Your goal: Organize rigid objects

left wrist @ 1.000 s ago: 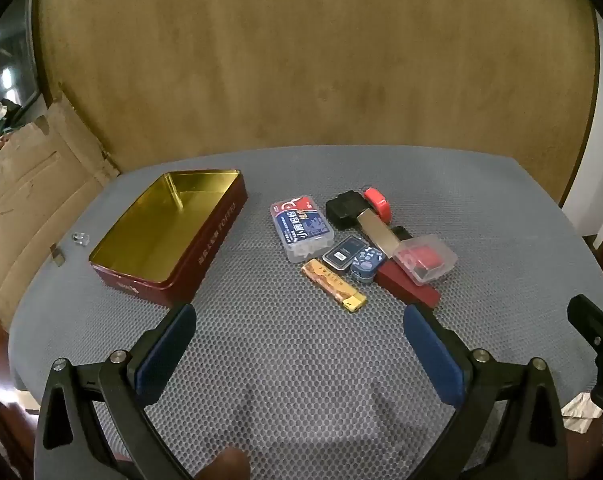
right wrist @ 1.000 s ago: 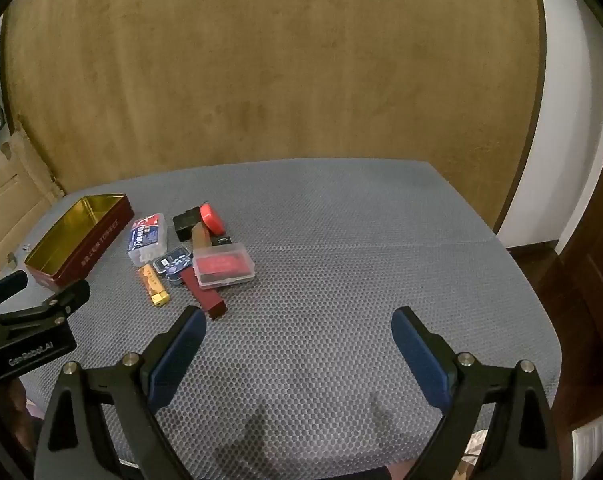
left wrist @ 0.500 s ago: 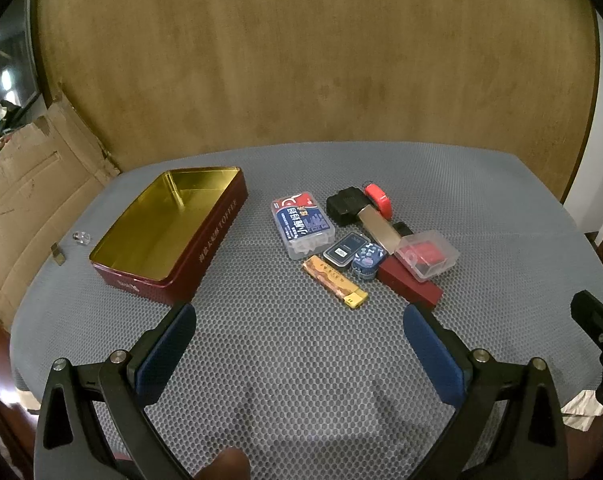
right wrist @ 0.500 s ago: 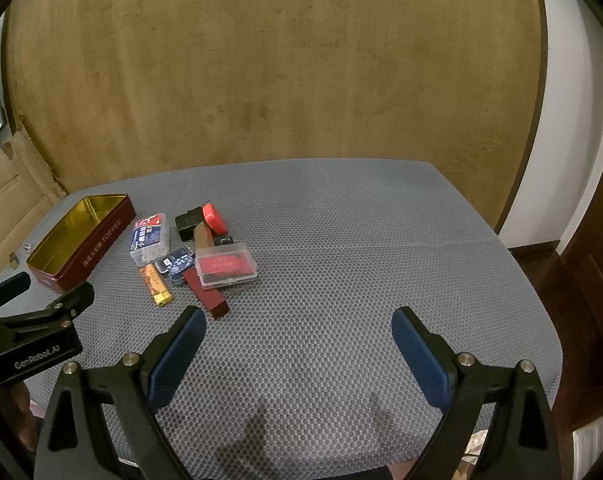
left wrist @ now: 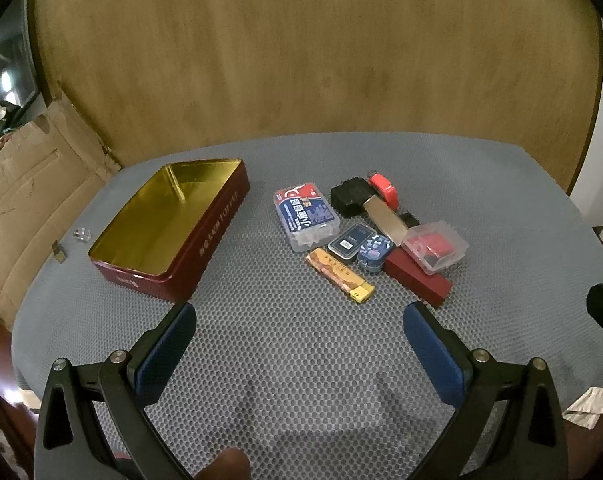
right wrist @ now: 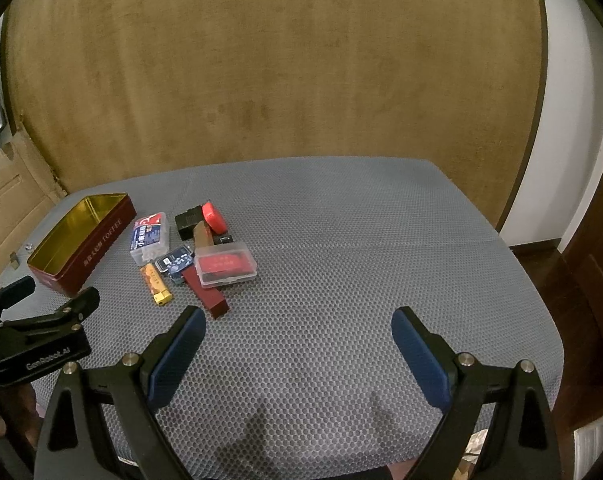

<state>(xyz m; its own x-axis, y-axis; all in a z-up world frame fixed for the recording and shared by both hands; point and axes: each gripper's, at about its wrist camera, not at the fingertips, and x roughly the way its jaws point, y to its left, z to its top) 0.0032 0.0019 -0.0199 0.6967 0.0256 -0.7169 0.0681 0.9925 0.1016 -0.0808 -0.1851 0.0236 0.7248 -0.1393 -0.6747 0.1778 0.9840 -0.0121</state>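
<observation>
A: Start with the big things. What's laid out?

B: A table under a grey honeycomb-textured mat [left wrist: 301, 340]. On its left side sits an open rectangular dark-red metal tin with a shiny gold lining [left wrist: 169, 222], and it has nothing in it. Just to its right lies a tight cluster: a clear plastic box with a blue-and-red label [left wrist: 305, 216], a long dark-red rectangular box [left wrist: 417, 278] with a clear lidded case holding something red [left wrist: 435, 246] resting across it, a black block [left wrist: 349, 200], a red disc on edge [left wrist: 385, 192], a yellow-tipped orange lighter [left wrist: 339, 276], and two small flat tins that touch each other.

A: And the tongs?

B: The left gripper [left wrist: 299, 348] and right gripper [right wrist: 297, 350] both hang spread wide, holding nothing, near the table's front edge.

A: So which step?

B: I'd judge nothing is sorted yet. The next move likely calls for closing on one hard, slick piece, perhaps the lighter lying nearest, and carrying it to the tin.
</observation>
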